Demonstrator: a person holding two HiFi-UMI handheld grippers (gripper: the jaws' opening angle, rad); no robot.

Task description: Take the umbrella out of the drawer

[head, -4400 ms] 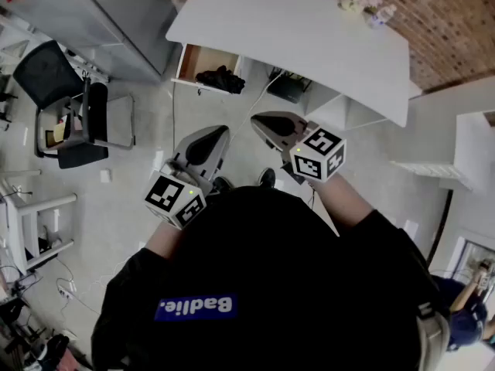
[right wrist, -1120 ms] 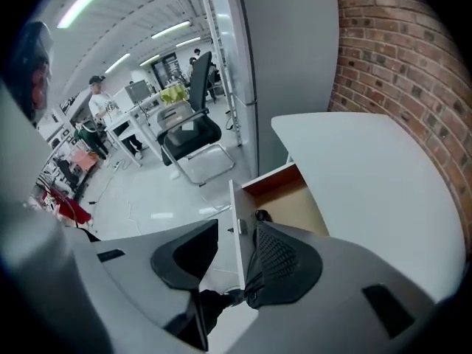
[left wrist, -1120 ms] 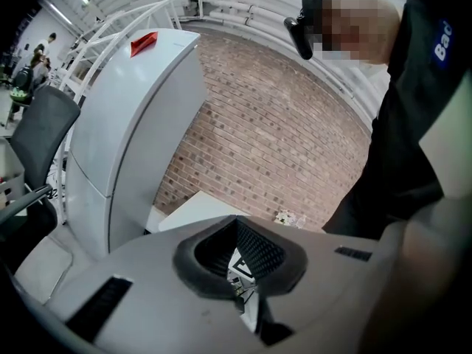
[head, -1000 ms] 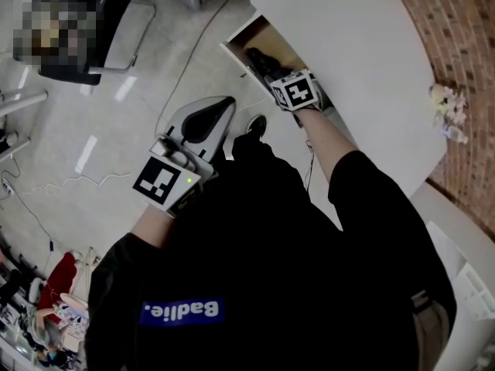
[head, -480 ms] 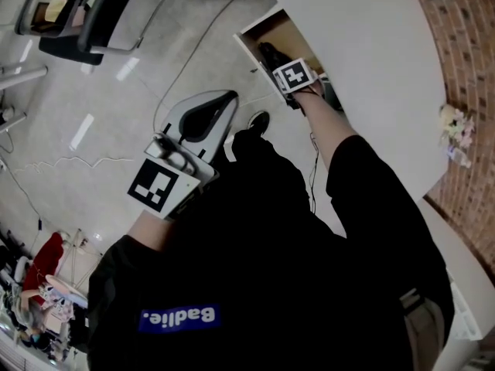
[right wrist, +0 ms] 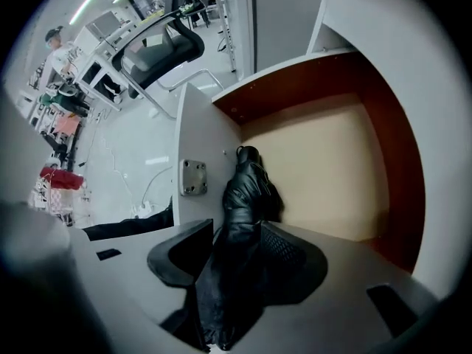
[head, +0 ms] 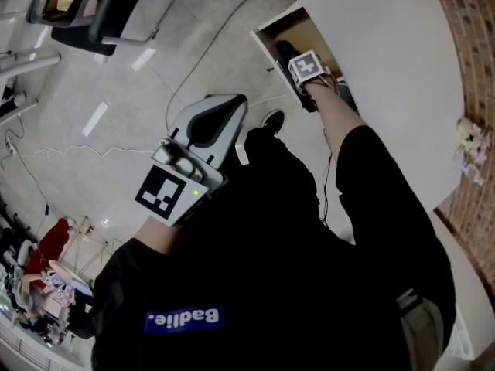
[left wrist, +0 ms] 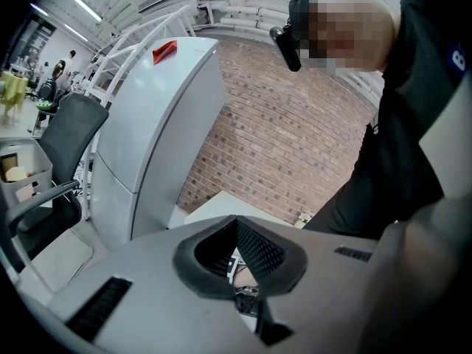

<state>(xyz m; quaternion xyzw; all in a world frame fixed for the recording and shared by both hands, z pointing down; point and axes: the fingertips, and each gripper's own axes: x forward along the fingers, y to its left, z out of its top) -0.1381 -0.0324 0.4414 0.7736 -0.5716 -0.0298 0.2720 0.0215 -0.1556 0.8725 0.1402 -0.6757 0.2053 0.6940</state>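
A black folded umbrella (right wrist: 247,198) lies in the open drawer (right wrist: 324,175) under the white desk (head: 387,60). In the head view it shows as a dark shape (head: 285,51) just beyond the right gripper's marker cube (head: 307,66). My right gripper (right wrist: 236,264) points straight down into the drawer. Its jaws have just been opening, and they stand on either side of the umbrella's near end without pinching it. My left gripper (head: 226,107) hangs over the floor near the person's body, well left of the drawer. In the left gripper view its tips (left wrist: 247,295) meet with nothing between them.
The drawer's front panel (right wrist: 195,146) with a metal plate stands left of the umbrella. A black office chair (head: 116,6) and a cable (head: 77,151) are on the floor to the left. A tall white cabinet (left wrist: 155,124) stands before a brick wall (left wrist: 295,146).
My right arm has stretched further down into the drawer, so the marker cube looks smaller and deeper in. The left gripper has sunk a little. The head view has swung slightly.
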